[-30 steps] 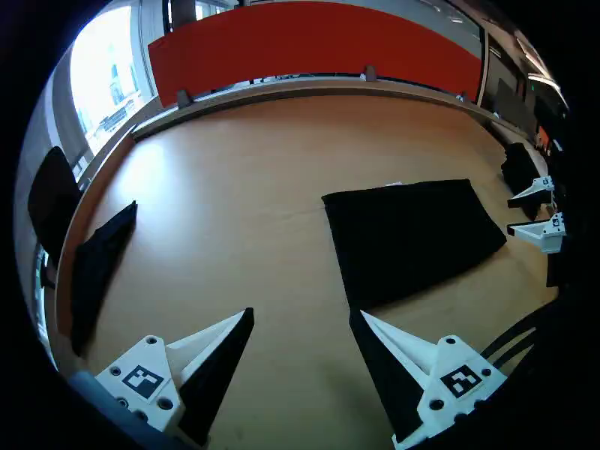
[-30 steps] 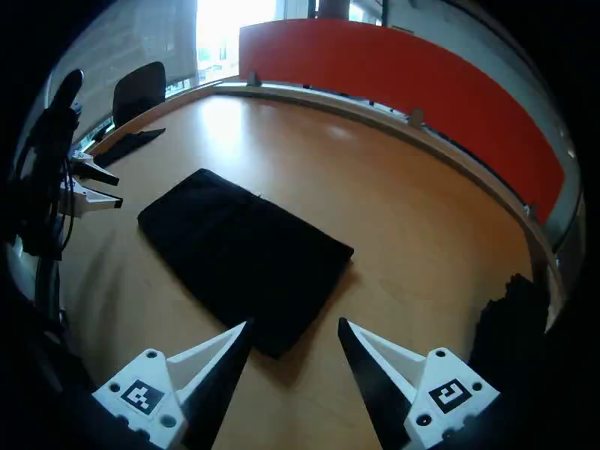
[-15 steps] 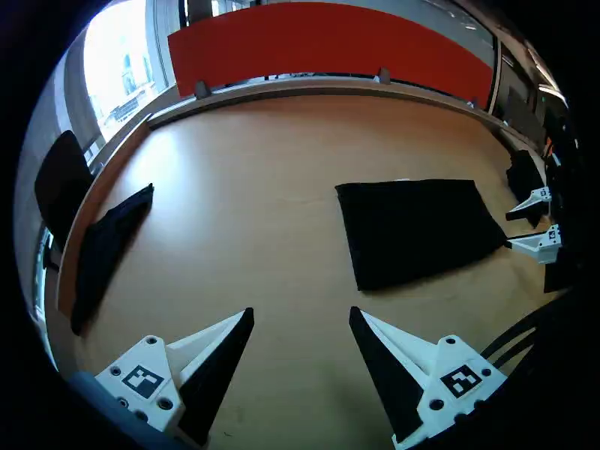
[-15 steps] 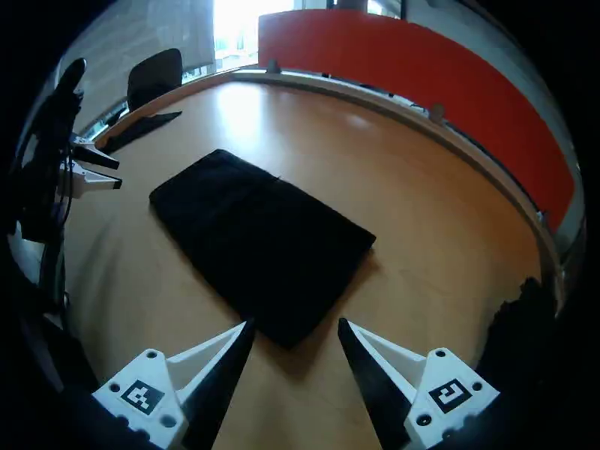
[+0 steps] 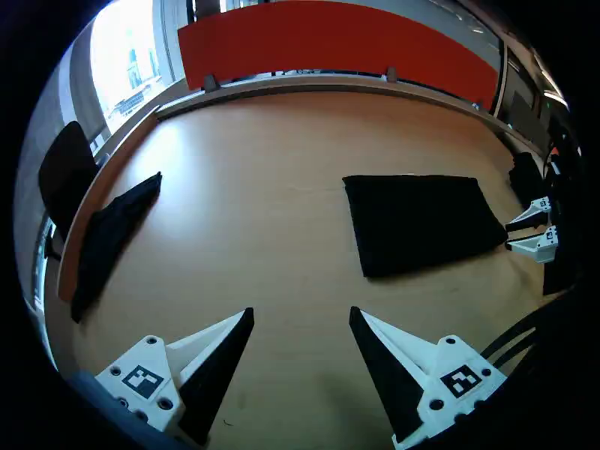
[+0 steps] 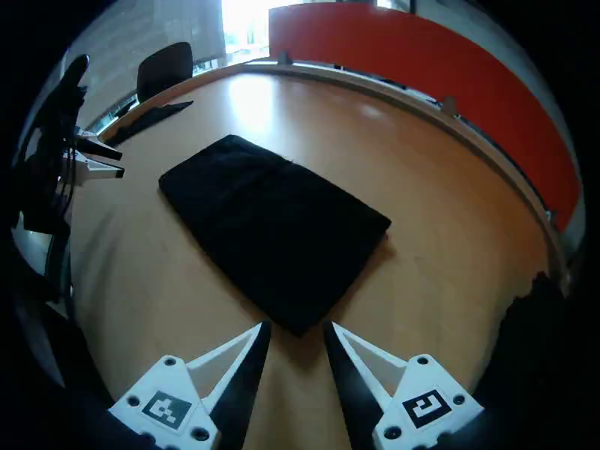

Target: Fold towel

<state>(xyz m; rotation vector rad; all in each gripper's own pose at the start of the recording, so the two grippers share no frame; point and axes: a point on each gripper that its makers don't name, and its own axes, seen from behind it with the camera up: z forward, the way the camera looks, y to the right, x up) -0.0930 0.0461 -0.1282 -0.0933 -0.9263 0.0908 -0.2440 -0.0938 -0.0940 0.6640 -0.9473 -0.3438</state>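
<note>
A black towel (image 5: 424, 221) lies folded flat as a rectangle on the wooden table (image 5: 247, 187). My left gripper (image 5: 300, 322) is open and empty, well short of the towel and to its left. In the right gripper view the towel (image 6: 277, 221) stretches away from me, and its near corner sits just at the tips of my right gripper (image 6: 296, 328), whose jaws stand narrowly apart and do not press on the cloth. The right gripper (image 5: 531, 229) also shows at the towel's far side in the left gripper view. The left gripper (image 6: 101, 159) hangs off the towel's left end.
A second dark cloth (image 5: 112, 225) lies along the table's left edge, by a black chair (image 5: 64, 176). Another dark heap (image 6: 525, 330) sits at the table's right edge. A red partition (image 5: 337, 37) runs along the far side. Bare wood surrounds the towel.
The left gripper has pulled back from the towel, which now lies farther from its fingers. The right gripper's jaws have narrowed, and the towel's near corner has come to their tips.
</note>
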